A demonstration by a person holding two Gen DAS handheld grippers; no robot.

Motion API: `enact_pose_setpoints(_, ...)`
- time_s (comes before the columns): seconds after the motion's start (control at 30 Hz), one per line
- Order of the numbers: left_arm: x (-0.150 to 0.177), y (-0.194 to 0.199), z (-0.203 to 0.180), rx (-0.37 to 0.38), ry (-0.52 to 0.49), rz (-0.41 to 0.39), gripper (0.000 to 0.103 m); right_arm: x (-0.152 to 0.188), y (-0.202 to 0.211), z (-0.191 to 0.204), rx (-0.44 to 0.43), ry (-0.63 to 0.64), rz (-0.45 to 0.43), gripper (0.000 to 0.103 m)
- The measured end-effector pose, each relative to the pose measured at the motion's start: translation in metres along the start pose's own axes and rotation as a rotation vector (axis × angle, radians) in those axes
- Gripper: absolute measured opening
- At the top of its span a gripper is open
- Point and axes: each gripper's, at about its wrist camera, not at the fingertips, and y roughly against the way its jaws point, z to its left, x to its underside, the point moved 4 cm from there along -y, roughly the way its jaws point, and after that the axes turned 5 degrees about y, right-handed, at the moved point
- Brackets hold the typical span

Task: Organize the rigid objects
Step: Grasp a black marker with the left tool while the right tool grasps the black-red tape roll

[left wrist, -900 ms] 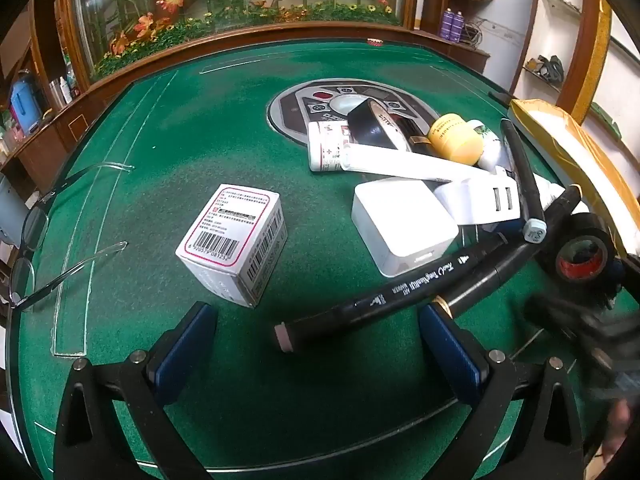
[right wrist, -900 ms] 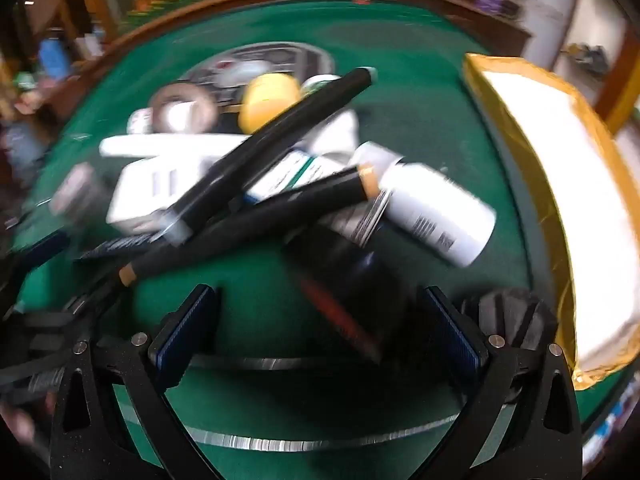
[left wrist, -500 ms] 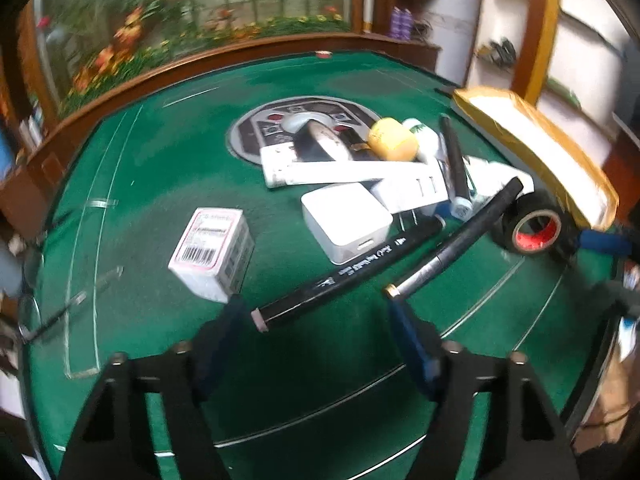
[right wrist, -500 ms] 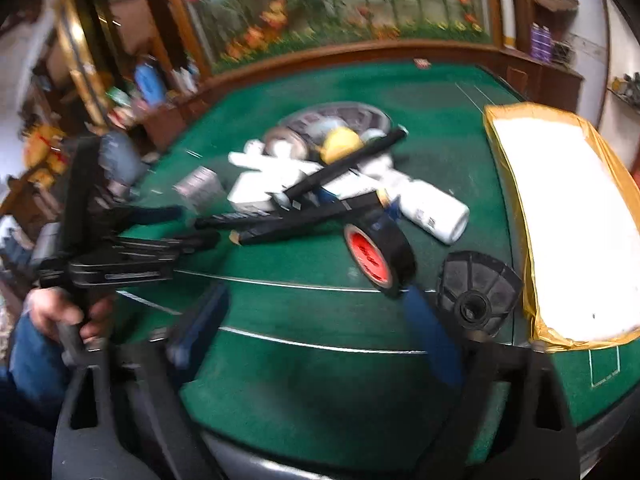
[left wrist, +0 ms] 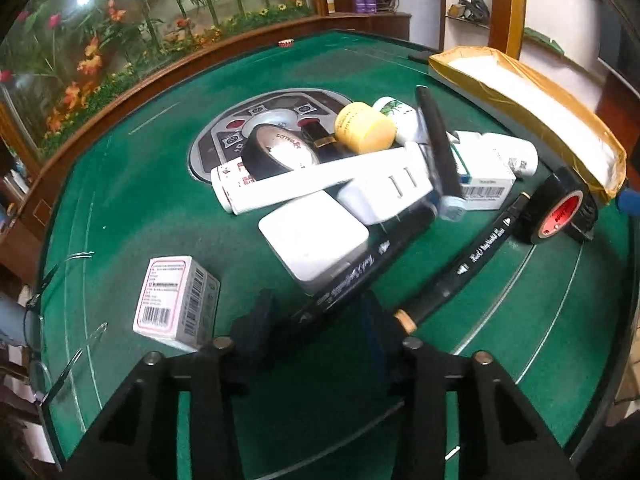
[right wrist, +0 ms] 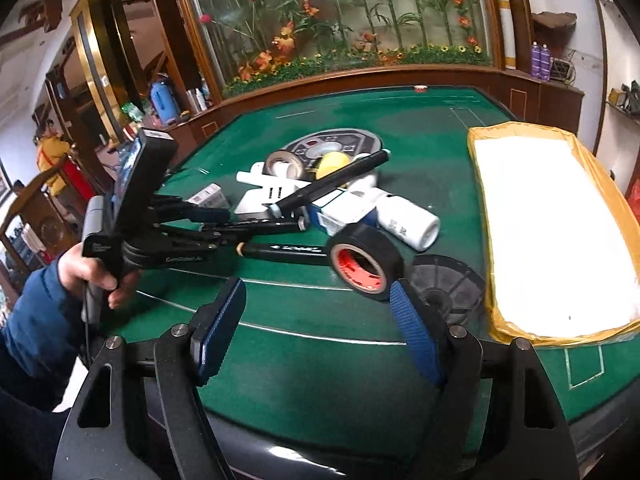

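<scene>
Left wrist view: left gripper [left wrist: 318, 320] sits at lower centre, jaws narrowed around the near end of a black marker [left wrist: 360, 268] that runs diagonally up-right under the pile. Jaws have just been closing with the marker between them; pads are blurred, so I can't tell if they press on it yet. Low, steep approach makes sense: the marker's free end sticks out of the clutter, the easiest grab point.

Second marker [left wrist: 468, 256] lies just right of it, its tan tip beside the right finger. Rest of the pile is mid-frame: white adapter [left wrist: 312, 240], yellow jar [left wrist: 364, 126], black tape roll with red core [left wrist: 560, 212] at right, boxed item [left wrist: 176, 300] alone at lower left. Gold-edged tray [left wrist: 520, 96] at upper right, probably the destination, holds nothing.

Right wrist view: right gripper [right wrist: 316, 332] released, jaws wide, nothing between them, hanging back over the table edge at bottom of frame, clear of the left's work.

Versus earlier: left jaws were wide with the marker tip ahead of them; now they bracket it. Right gripper was low over the pile; now pulled back with the whole table in view.
</scene>
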Motion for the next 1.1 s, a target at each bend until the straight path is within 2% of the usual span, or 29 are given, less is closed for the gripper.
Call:
enact_pose_setpoints(0.07,0.008,0.007,-0.007,-0.008,-0.009,-0.001,0.030,-0.003,-0.003,0.000,0.021,0.023,-0.005,0.076)
enact_pose_setpoints(0.17,0.022,0.020,-0.015,0.023,0.003,0.014,0.023,-0.013,-0.012,-0.002,0.070,0.080,0.004,0.076)
enact_pose_setpoints(0.27,0.023,0.023,-0.015,0.047,0.019,0.018,0.023,-0.020,-0.026,-0.008,0.075,0.092,0.019,0.076)
enact_pose_setpoints(0.37,0.014,0.020,-0.015,0.025,0.017,0.011,0.024,-0.026,-0.045,-0.011,0.066,0.095,0.056,0.076)
enact_pose_setpoints(0.4,0.011,0.018,-0.018,0.014,-0.004,0.013,0.027,-0.027,-0.052,-0.011,0.055,0.108,0.071,0.076)
enact_pose_setpoints(0.47,0.009,0.011,-0.020,-0.003,-0.040,0.018,0.045,-0.026,-0.065,-0.010,0.058,0.122,0.108,0.074)
enact_pose_setpoints(0.5,0.009,0.007,-0.021,-0.023,-0.053,0.021,0.056,-0.026,-0.070,-0.007,0.062,0.137,0.122,0.070)
enact_pose_setpoints(0.57,0.004,0.004,-0.023,-0.040,-0.065,-0.001,0.059,-0.024,-0.076,-0.002,0.104,0.180,0.140,0.040)
enact_pose_setpoints(0.6,0.002,0.002,-0.024,-0.036,-0.054,-0.005,0.058,-0.021,-0.077,0.000,0.113,0.192,0.148,0.031)
enact_pose_setpoints(0.63,0.003,0.003,-0.021,-0.022,-0.041,-0.005,0.046,-0.018,-0.076,0.003,0.104,0.198,0.157,0.019)
enact_pose_setpoints(0.7,0.007,0.004,-0.023,0.055,-0.020,0.006,0.024,-0.010,-0.078,0.005,0.089,0.179,0.184,0.018)
enact_pose_setpoints(0.97,0.020,0.020,-0.024,0.072,0.048,-0.001,0.021,0.007,-0.072,0.015,0.079,0.165,0.150,0.018)
enact_pose_setpoints(1.1,0.022,0.023,-0.024,0.083,0.061,0.003,0.015,0.007,-0.072,0.018,0.046,0.135,0.126,0.018)
